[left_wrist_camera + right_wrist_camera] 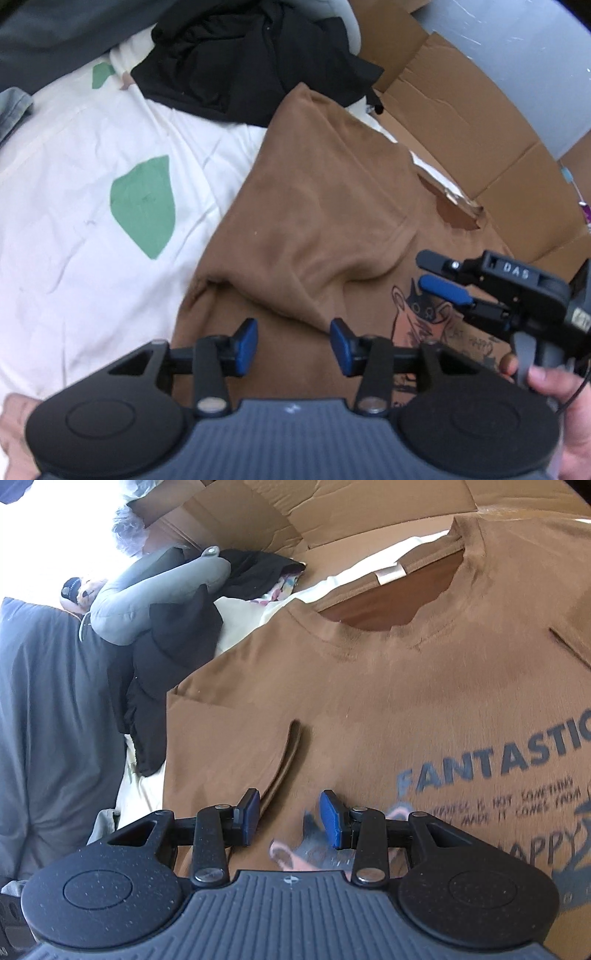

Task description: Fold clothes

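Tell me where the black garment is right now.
The black garment lies bunched at the far end of the white sheet, just beyond the brown T-shirt; in the right wrist view, upper left.

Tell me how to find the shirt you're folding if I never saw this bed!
Start at the white bedsheet with green patches. On its right side, beside the cardboard, lies the brown T-shirt, below a pile of black clothes. It is the only brown garment, and its front has a cartoon animal and the word FANTASTIC.
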Motion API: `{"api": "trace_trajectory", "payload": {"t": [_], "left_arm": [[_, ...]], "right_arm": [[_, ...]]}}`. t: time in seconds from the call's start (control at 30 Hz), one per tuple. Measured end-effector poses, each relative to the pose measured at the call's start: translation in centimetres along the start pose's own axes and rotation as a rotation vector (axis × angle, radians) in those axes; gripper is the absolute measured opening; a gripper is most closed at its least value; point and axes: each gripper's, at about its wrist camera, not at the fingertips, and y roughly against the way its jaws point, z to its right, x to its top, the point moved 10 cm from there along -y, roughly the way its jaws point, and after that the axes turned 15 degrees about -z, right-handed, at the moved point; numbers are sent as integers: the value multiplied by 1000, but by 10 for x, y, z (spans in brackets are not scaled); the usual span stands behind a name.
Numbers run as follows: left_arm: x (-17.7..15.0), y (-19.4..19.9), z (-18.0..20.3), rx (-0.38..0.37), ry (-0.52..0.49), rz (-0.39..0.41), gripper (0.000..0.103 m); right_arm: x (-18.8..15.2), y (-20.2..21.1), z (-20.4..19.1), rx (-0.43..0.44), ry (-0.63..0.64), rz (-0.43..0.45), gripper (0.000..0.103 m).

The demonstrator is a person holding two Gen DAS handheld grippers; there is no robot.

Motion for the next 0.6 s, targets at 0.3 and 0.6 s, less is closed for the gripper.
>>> {"api": "trace_trajectory", "payload": {"t": [0.3, 0.6], "left_arm": [[6, -7, 1, -66, -2, 62, 53], [6, -18, 12, -163, 11, 80, 46]], "right_arm": [[16, -9, 4, 0, 24, -6, 40], [34, -20, 4, 10, 32, 0, 39]]}}
